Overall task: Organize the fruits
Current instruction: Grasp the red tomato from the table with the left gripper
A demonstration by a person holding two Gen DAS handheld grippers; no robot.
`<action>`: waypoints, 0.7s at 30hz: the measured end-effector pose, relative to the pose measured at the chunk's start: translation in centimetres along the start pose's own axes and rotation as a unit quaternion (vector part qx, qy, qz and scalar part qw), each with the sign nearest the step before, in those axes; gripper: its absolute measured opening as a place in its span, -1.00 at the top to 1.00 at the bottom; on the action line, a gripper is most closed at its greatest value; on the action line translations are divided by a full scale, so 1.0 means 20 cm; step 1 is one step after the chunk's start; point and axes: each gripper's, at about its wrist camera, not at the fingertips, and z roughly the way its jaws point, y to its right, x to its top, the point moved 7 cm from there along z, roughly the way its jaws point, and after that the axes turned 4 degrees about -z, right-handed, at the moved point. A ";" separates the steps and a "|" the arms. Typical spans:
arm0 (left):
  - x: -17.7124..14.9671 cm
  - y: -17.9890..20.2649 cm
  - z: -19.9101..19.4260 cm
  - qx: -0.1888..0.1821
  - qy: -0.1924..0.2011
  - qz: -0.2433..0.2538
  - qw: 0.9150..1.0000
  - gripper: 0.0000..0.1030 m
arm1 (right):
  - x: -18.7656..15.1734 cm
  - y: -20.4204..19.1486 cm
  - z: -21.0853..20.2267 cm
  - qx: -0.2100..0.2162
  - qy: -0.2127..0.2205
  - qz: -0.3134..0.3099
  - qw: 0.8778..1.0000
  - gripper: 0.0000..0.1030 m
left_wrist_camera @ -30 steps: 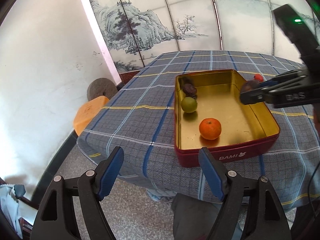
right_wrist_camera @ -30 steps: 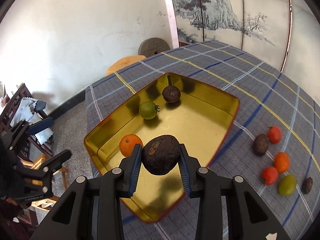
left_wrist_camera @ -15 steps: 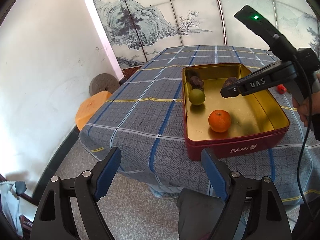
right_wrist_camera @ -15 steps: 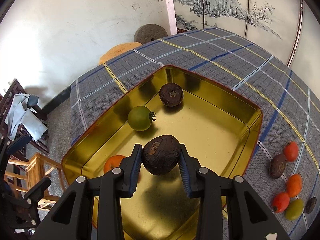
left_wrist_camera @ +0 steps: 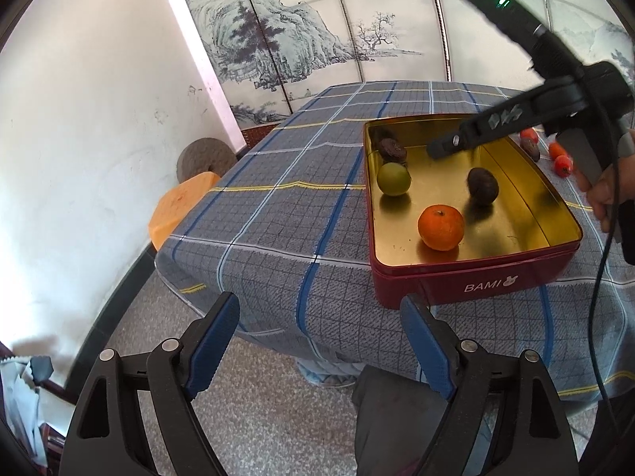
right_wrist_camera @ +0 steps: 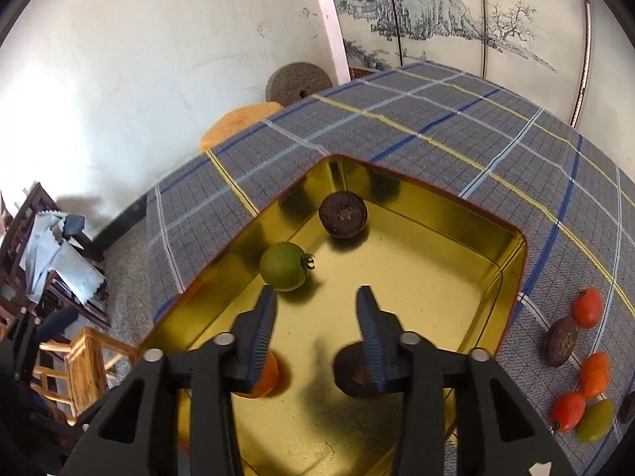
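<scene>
- My right gripper (right_wrist_camera: 315,297) is matt black plastic, and its blue pads (right_wrist_camera: 262,333) are ribbed, with nothing between them now that its jaws have just been opening.
- My left gripper (left_wrist_camera: 317,341) has the same matt black plastic and ridged blue pads.
- The tin (right_wrist_camera: 448,234) is metal: mirror-glossy gold inside, smooth red outside.
- The tablecloth (left_wrist_camera: 278,214) is woven checked cloth, matt.
- The dark fruit (left_wrist_camera: 482,185) beneath my claw is dull and wrinkled.
- The orange (left_wrist_camera: 440,227) has a shiny, finely pitted skin.
- The green fruit (right_wrist_camera: 283,265) is smooth with a soft sheen.
- The chair (right_wrist_camera: 87,361) is bare wood.
- The grindstone (right_wrist_camera: 297,81) looks rough and stony.
</scene>
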 end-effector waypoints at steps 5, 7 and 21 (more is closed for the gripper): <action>0.00 0.00 -0.02 0.003 0.000 0.002 1.000 -0.62 | -0.03 0.05 -0.22 0.012 0.067 0.032 0.997 -0.65; 0.00 0.00 -0.02 0.002 0.000 0.002 1.000 -0.62 | -0.10 0.12 -0.32 -0.006 0.088 0.048 0.995 -0.85; 0.12 0.20 -0.13 -0.035 0.022 0.055 0.998 -0.63 | -1.02 1.15 -0.90 -0.305 -0.019 0.211 0.928 -1.00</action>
